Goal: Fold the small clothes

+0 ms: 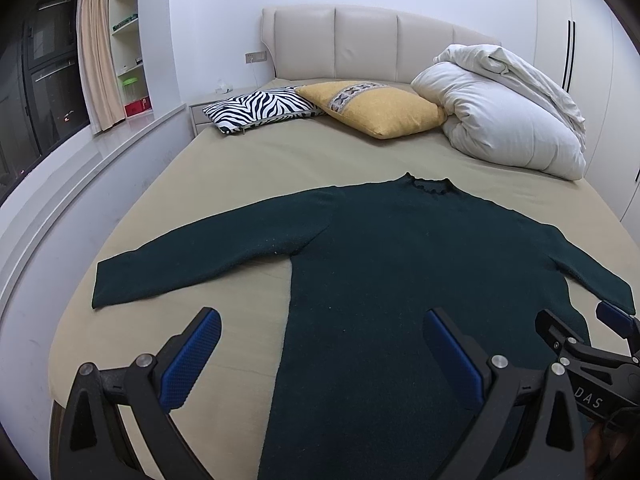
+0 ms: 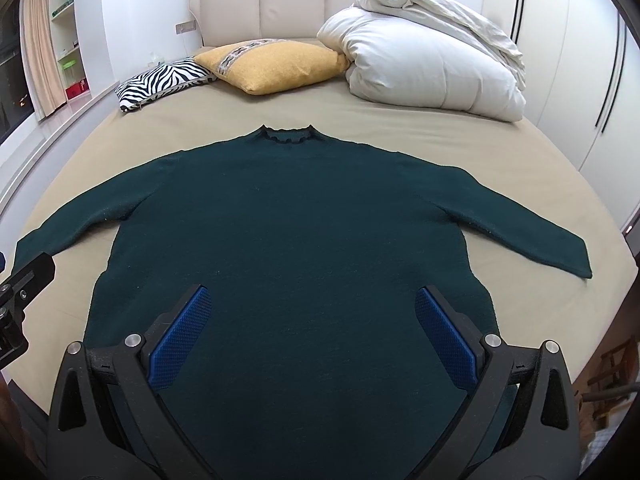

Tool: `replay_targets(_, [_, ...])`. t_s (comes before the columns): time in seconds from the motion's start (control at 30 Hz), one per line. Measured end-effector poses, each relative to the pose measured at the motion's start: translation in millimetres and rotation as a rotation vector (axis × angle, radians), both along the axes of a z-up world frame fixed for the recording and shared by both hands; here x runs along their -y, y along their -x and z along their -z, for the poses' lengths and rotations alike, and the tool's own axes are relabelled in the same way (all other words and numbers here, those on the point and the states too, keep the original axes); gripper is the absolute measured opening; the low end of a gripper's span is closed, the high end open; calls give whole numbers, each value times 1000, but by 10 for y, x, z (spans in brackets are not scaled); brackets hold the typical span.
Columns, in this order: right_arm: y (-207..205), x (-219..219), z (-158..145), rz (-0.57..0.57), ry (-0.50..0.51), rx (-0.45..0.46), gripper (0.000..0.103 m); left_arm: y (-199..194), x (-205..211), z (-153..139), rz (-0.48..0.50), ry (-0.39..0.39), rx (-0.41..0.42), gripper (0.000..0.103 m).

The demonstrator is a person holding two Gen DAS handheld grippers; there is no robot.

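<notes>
Beige bed [image 1: 224, 184], green sweater [image 2: 304, 216] flat, left tongs [image 1: 320, 344], right tongs [image 2: 312, 320] wide apart, empty

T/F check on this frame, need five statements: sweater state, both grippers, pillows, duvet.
1. The dark green sweater lies flat on the bed with both sleeves spread out. True.
2. The left gripper is shut on a sleeve. False: its fingers are apart, holding nothing.
3. The right gripper is open. True.
4. The yellow pillow lies on the sweater. False: it is apart, near the headboard.
5. The white duvet is spread flat. False: it is bunched up beside the yellow pillow.
</notes>
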State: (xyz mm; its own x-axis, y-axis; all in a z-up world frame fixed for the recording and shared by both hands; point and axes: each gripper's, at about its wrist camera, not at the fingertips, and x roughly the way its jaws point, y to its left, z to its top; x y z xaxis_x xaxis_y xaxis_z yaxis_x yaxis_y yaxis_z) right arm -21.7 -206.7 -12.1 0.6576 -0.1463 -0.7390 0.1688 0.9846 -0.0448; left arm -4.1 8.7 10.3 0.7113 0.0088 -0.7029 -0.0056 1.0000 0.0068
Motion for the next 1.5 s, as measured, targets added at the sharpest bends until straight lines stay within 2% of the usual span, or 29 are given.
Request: replay_targets(1.5, [9,-37,57,-4,-6,-7,103,6,-18,20,1,1,-1,103])
